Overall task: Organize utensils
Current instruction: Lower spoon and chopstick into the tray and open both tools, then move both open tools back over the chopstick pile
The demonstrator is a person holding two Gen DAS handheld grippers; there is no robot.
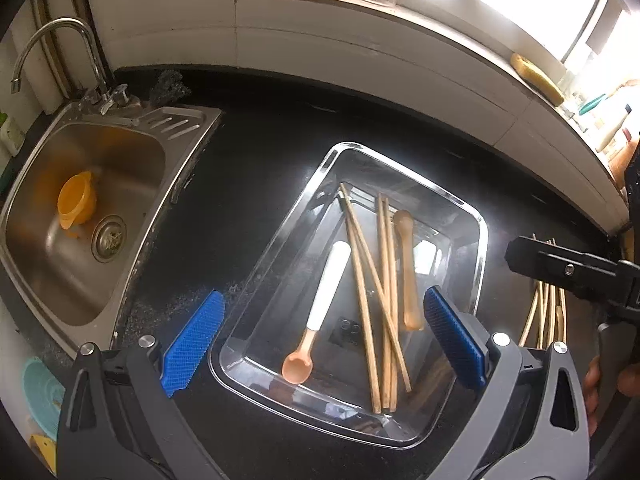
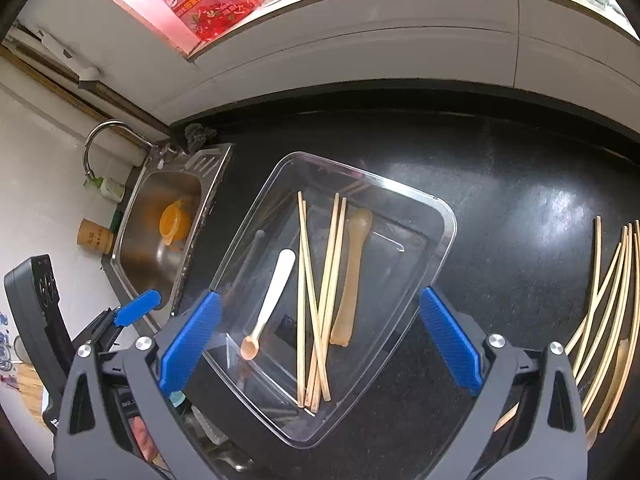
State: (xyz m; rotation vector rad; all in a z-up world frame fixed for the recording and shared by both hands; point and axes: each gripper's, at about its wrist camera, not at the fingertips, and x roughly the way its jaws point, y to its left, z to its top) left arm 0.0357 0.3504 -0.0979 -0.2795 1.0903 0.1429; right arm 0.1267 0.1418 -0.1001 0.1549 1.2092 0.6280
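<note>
Left fingers [image 1: 324, 346] and right fingers [image 2: 320, 344] spread wide, empty, above clear tray [image 2: 448, 216] holding chopsticks [image 2: 316, 300], two spoons; loose chopsticks [image 2: 608, 300] on desk [image 2: 500, 184].

Both views are wrist fisheyes, each looking forward and steeply down along its own blue-padded fingers at a black counter [image 1: 256, 168]. The left wrist view sits close above the clear tray [image 1: 476, 216], sink [image 1: 188, 152] at its left, the right gripper's black body entering from the right edge. The right wrist view looks from a similar height, tray [image 2: 448, 216] centred, sink [image 2: 216, 168] farther left, loose chopsticks [image 2: 608, 280] at right. Shared: tray, its contents, sink, faucet, tiled wall, sill.
</note>
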